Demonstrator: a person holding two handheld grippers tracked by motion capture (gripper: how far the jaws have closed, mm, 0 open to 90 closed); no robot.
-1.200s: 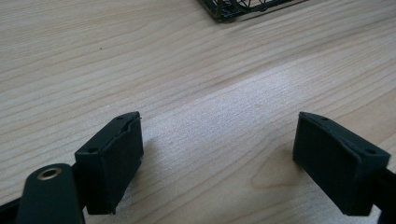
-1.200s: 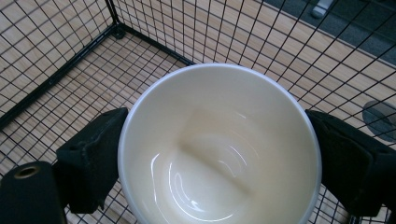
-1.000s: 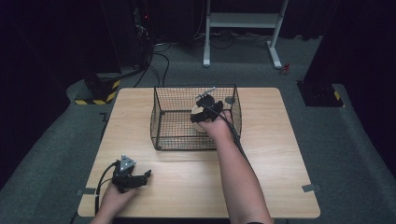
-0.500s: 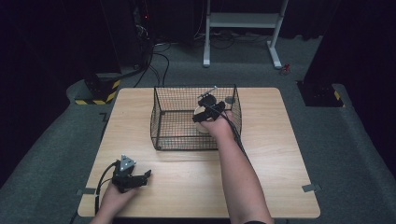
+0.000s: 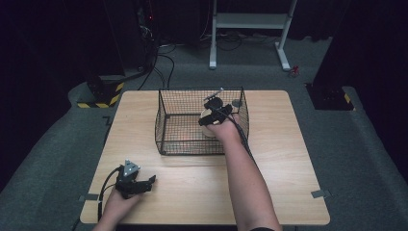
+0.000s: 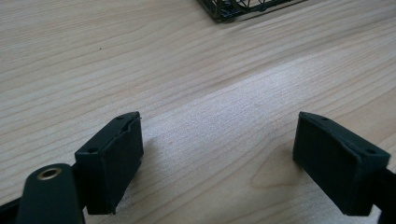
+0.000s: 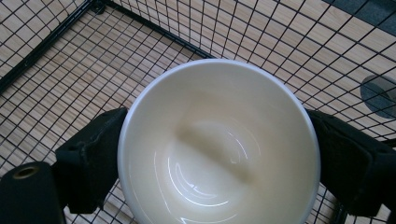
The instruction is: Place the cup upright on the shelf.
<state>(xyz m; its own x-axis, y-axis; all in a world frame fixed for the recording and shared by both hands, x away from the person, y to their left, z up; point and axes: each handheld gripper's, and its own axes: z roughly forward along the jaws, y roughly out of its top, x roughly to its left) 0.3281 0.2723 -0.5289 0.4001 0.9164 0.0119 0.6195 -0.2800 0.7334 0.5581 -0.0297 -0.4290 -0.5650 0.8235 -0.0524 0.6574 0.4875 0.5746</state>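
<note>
- Table [image 5: 288, 159]: pale wood-grain top, rectangular, bare over most of its front half
- Basket [image 5: 166, 120]: black wire mesh, rectangular, open top, standing at the table's rear centre
- Bowl [image 7: 219, 144]: glossy cream, round, empty, inside the basket near its right wall
- Right gripper [image 5: 211, 117]: inside the basket, jaws closed against opposite sides of the bowl
- Left gripper [image 5: 144, 184]: at the table's front left corner, jaws spread wide, holding nothing

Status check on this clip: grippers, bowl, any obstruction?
Left gripper open, idle on table. Right gripper clamped across white bowl inside wire basket. Basket walls close around; nothing else in the way.
</note>
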